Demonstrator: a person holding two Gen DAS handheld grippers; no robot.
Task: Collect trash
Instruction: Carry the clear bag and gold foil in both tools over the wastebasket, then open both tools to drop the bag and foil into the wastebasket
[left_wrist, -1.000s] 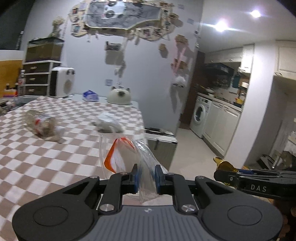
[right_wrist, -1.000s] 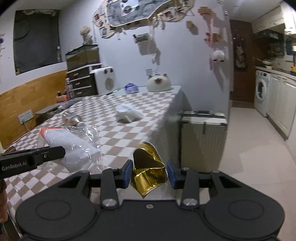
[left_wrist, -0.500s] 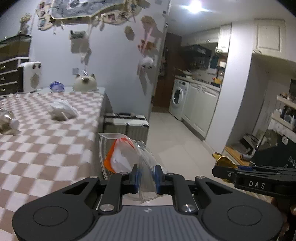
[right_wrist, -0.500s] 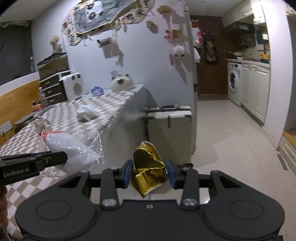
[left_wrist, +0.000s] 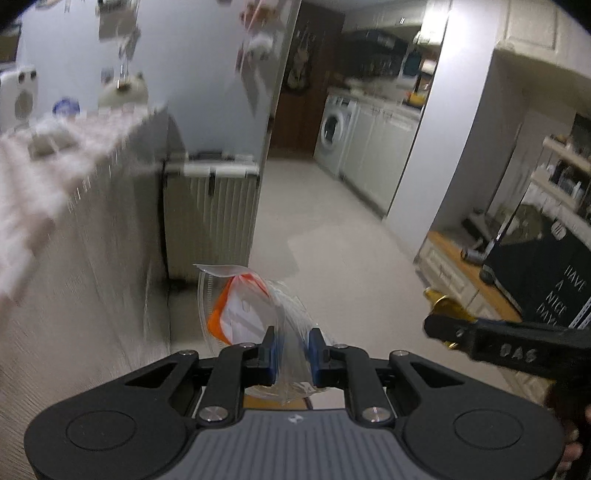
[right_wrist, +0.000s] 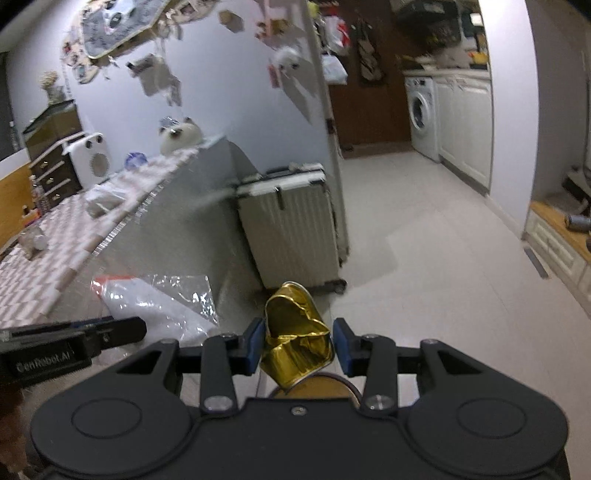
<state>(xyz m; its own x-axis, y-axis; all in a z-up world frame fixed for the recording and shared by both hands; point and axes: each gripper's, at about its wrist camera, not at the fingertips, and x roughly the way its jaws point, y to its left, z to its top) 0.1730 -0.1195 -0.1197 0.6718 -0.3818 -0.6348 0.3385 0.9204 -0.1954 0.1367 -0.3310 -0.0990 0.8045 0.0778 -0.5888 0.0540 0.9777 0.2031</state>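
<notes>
My left gripper (left_wrist: 291, 341) is shut on a clear plastic bag (left_wrist: 243, 306) with an orange-edged white pack inside; the same bag (right_wrist: 162, 306) shows at the lower left of the right wrist view. My right gripper (right_wrist: 297, 341) is shut on a crushed gold can (right_wrist: 295, 339), whose tip (left_wrist: 441, 302) pokes out beyond the right gripper's finger in the left wrist view. Both grippers hang over the pale floor beside the checkered table (right_wrist: 44, 258). On the table lie a crumpled white wad (right_wrist: 105, 197) and a clear bottle (right_wrist: 33, 238).
A ribbed pale suitcase (right_wrist: 291, 225) stands against the table's end. A black bin or box with white lettering (left_wrist: 554, 273) sits at the right of the left wrist view. A washing machine (right_wrist: 421, 110) and white cabinets (right_wrist: 465, 122) line the far kitchen wall. A low wooden ledge (right_wrist: 554, 221) runs along the right.
Both grippers have swung away from the tabletop to the right and downward, carrying the bag and the can. The table now lies to the left and the floor ahead.
</notes>
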